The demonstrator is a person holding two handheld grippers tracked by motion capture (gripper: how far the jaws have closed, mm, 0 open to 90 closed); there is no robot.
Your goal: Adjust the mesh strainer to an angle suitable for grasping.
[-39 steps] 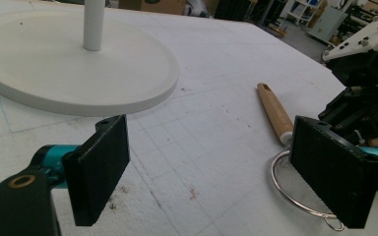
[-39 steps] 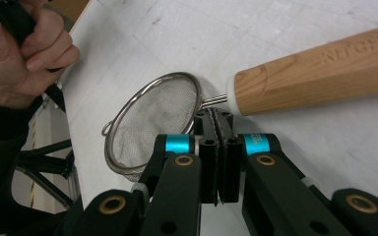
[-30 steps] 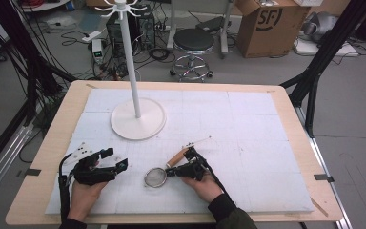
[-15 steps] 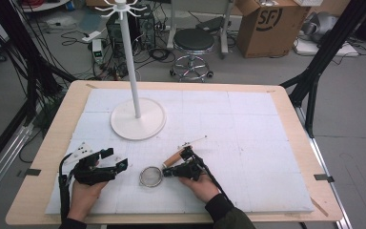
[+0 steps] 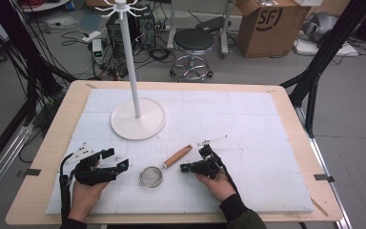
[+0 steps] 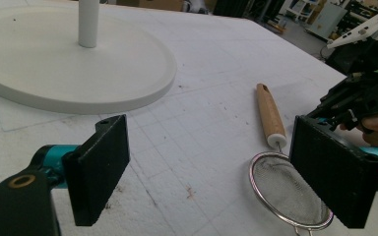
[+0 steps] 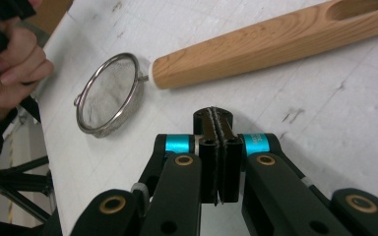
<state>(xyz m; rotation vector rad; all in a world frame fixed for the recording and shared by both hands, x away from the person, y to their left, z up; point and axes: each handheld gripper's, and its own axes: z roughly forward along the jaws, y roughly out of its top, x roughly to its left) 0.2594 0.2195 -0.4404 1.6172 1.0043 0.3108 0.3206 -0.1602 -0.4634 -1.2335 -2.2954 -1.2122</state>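
Note:
A small mesh strainer (image 5: 151, 176) with a wooden handle (image 5: 177, 156) lies flat on the white mat, near the front middle. My right gripper (image 5: 186, 168) is just right of it, jaws shut with nothing between them, pointing left at the handle. In the right gripper view the shut gripper (image 7: 218, 123) stops short of the handle (image 7: 275, 44), and the mesh bowl (image 7: 109, 93) lies to the left. My left gripper (image 5: 116, 160) rests left of the strainer, open and empty. The left gripper view has the gripper (image 6: 216, 172) wide open, with the strainer (image 6: 285, 191) by its right jaw.
A white stand with a round base (image 5: 138, 119) and tall pole (image 5: 131, 62) sits at the back left of the mat. A thin metal pin (image 5: 212, 140) lies behind my right gripper. A small white card (image 5: 81, 150) lies beside the left hand. The wooden table rim (image 5: 286, 114) frames the mat.
My right gripper edged left toward the handle, then drew back to the right. The strainer now sits slightly further left. The left hand has stayed put.

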